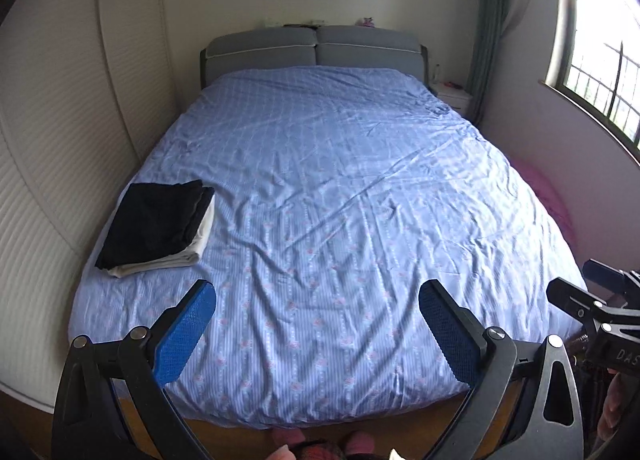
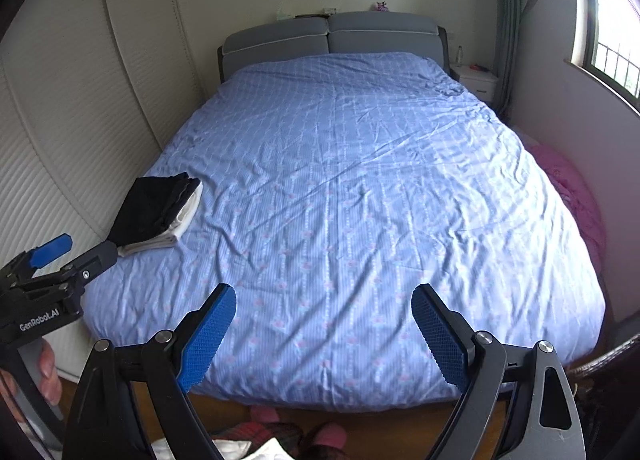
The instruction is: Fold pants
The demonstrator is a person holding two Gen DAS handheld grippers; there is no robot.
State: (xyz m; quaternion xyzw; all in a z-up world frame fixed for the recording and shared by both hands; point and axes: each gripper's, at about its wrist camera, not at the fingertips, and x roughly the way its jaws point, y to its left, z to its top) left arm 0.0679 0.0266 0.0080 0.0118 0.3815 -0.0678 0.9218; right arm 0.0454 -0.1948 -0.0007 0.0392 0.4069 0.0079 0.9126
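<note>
Nearest to me, at the bottom edge of both views, lie pink slippers (image 2: 264,416) on the wooden floor, and beside them a heap of red plaid cloth (image 2: 276,436) with something white in it; I cannot tell what garment that is. Just above them stand both pairs of tongs. On the left tongs (image 1: 318,292) the blue pads are spread wide with nothing between them, only the quilt showing through the gap. On the right tongs (image 2: 324,296) the jaws stand just as wide, empty too, touching nothing. Each pair also shows at the edge of the other's view, held up in front of the foot of the bed.

Beyond the tongs, the bed (image 1: 320,416) is covered by a wrinkled blue quilt, bare across its middle. Near its left edge lies a stack of folded clothes (image 1: 156,224): dark pants on top, squared off, over a white piece. Farther back are the grey headboard (image 1: 316,48), a white nightstand (image 2: 478,80) and the window (image 1: 600,60).

Judging by that, at least one pair of pants is already folded and set aside, and no unfolded pair is spread on the bed. If more remain, I guess they are in the heap at my feet, and I would have to pick up the next one.
</note>
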